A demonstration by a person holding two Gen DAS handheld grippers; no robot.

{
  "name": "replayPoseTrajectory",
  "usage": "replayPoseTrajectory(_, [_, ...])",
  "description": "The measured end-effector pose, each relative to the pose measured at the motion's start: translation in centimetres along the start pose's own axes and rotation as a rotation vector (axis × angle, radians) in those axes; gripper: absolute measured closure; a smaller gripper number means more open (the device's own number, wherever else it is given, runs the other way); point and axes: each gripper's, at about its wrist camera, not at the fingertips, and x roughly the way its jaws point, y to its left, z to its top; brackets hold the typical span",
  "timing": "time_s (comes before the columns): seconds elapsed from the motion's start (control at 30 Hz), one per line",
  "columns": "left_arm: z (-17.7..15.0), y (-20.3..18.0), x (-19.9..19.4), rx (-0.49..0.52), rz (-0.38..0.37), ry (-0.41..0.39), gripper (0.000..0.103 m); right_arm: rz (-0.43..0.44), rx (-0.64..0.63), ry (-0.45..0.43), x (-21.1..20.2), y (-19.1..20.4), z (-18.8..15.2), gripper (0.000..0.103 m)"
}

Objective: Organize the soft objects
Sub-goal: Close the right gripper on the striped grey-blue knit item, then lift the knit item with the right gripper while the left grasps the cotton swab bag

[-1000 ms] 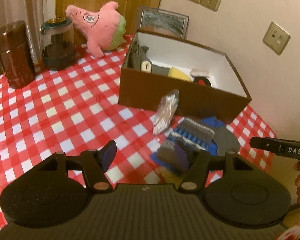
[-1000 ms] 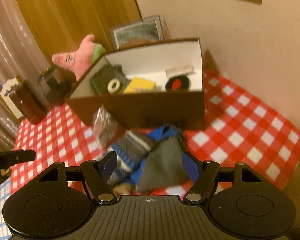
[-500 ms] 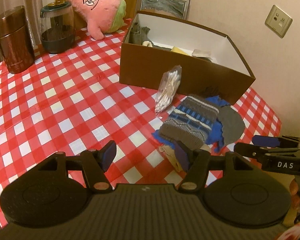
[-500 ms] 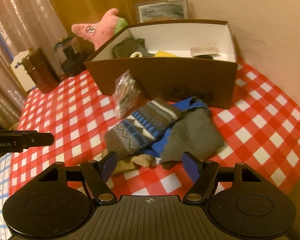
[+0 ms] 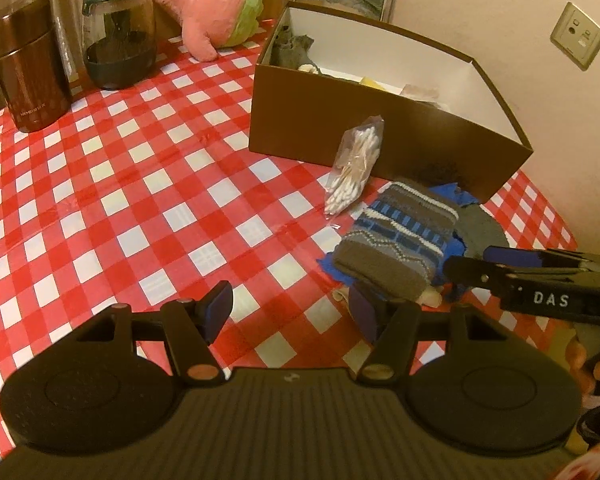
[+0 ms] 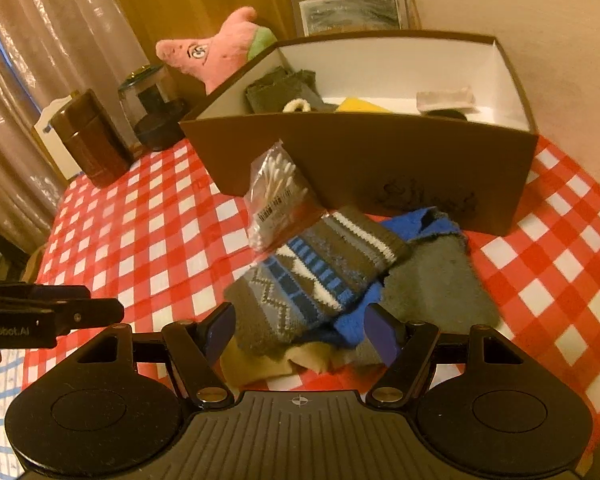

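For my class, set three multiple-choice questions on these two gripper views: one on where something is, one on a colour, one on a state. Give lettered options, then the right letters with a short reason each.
1. Where is the bag of cotton swabs?
A. inside the box
B. leaning against the outside front wall of the box
C. beside the plush toy

2. What colours is the tablecloth?
A. red and white checks
B. plain green
C. blue stripes

3. How do the jaws of the right gripper stand?
A. shut on the patterned sock
B. shut on nothing
C. open, with the pile of socks just ahead

Answers:
1 B, the bag stands tilted against the brown wall, on the cloth.
2 A, red and white squares cover the table.
3 C, a wide gap shows between the two blue pads, and nothing is gripped.
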Motion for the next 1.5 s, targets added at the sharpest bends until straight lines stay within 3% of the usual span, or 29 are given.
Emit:
replayPoseTrajectory(0.57, [1.3,1.1,2.2,-0.022,0.01,0.035,0.041,-0.039,0.085,0.11,7.0,-0.6,1.3,0.032])
replayPoseTrajectory(0.7, [1.3,1.3,2.2,-0.029,0.013,0.038,0.041,-0.058,0.062,0.105,7.5,-0.4,0.9,0.062])
replayPoseTrajectory(0.73, [1.3,1.3,2.2,-0.029,0.012,0.038,0.041,-0.054,0.058,0.098,7.3,-0.4,0.9,0.068])
replayPoseTrajectory(0.77, [1.3,1.3,2.2,-0.029,0.011,0.037,0.041,-0.048,0.055,0.093,7.2,-0.3,1.0,0.083])
replayPoseTrajectory(0.8, [1.3,1.3,2.3,-0.028,0.011,0.037,0.041,-0.046,0.05,0.086,6.9,-0.4,1.2,0.087])
replayPoseTrajectory(1.2, [1.0,0.6,2.4,-0.012,-0.009,0.034,0.041,0.028,0.036,-0.109,0.6,0.4,3.2,0.091])
replayPoseTrajectory(1.5, [1.5,-1.4,2.6,0.055,-0.051,0.006,0.041,-0.069,0.055,-0.217,-4.7,-1.1,3.7,0.091])
